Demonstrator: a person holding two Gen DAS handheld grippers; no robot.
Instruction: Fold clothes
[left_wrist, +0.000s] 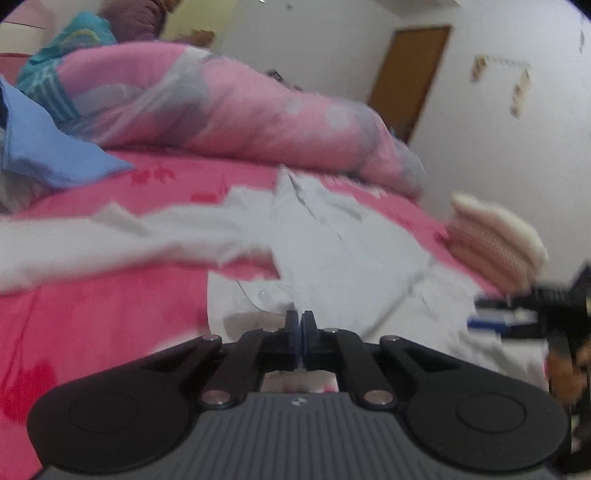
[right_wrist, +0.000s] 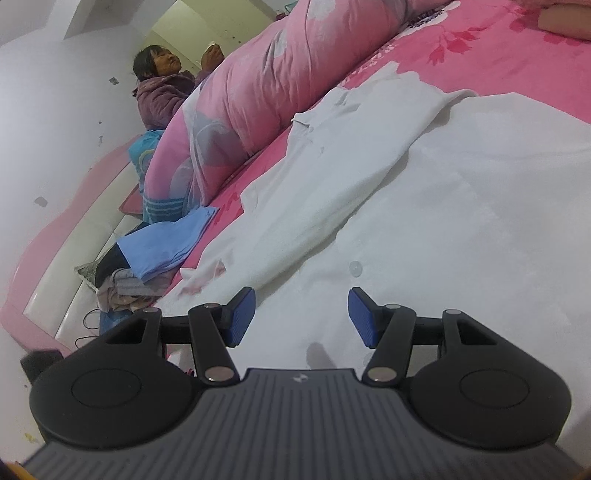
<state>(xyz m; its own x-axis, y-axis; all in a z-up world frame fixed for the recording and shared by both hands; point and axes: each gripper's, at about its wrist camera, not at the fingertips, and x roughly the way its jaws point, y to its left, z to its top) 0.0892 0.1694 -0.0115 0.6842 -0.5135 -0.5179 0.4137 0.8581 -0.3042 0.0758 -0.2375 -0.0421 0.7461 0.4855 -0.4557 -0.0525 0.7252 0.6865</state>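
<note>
Where the pink bedsheet (right_wrist: 480, 48) is spread, a white shirt (right_wrist: 424, 206) is laid flat beside a pink quilt (right_wrist: 266, 85). The left gripper (left_wrist: 300, 325) is seen closed at the shirt's edge; whether cloth is pinched cannot be told. The right gripper (right_wrist: 301, 317) is held open over the shirt, nothing between its pads.

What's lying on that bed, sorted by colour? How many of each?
White: 1, the shirt
Blue: 1, the folded cloth
Pink: 2, the quilt and the sheet
Teal: 1, a cloth behind the quilt
Total: 5. A small pile of clothes under the blue cloth is too jumbled to count.
</note>
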